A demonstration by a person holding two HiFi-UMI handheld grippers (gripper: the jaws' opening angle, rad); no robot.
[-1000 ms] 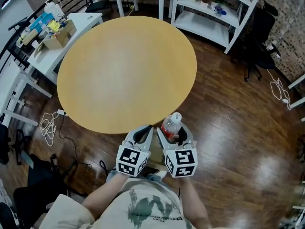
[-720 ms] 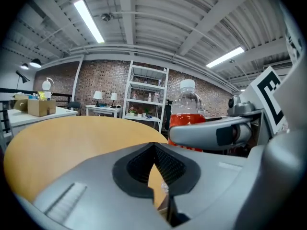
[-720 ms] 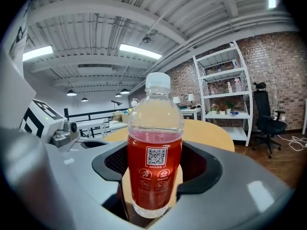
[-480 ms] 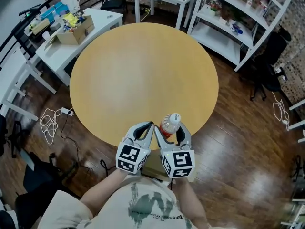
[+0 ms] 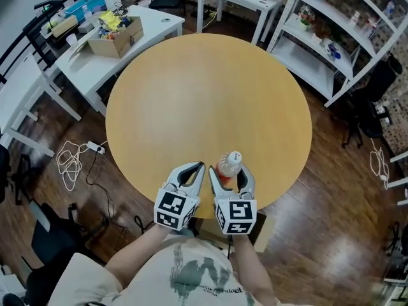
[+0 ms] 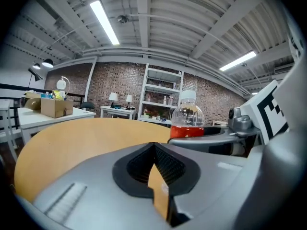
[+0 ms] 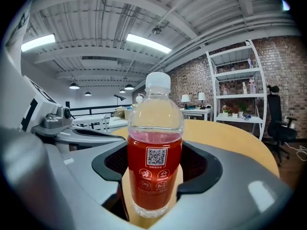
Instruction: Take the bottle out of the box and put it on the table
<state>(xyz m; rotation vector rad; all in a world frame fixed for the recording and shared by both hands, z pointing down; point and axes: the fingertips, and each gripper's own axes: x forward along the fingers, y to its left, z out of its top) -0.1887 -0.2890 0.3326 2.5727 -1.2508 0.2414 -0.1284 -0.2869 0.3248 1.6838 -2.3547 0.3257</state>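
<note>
My right gripper (image 5: 230, 178) clamps the red bottle (image 7: 154, 162) upright between its fingers, above the table (image 5: 191, 94) edge. The left gripper (image 6: 156, 164) is closed on nothing. Extraction looks done; placing and releasing remain.

Clear plastic bottle (image 7: 154, 147), matt wooden table (image 5: 204, 107)

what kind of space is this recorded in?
Probably a loft-style office or lab: brick wall, white shelving, and a white desk holding a cluttered cardboard box.
</note>
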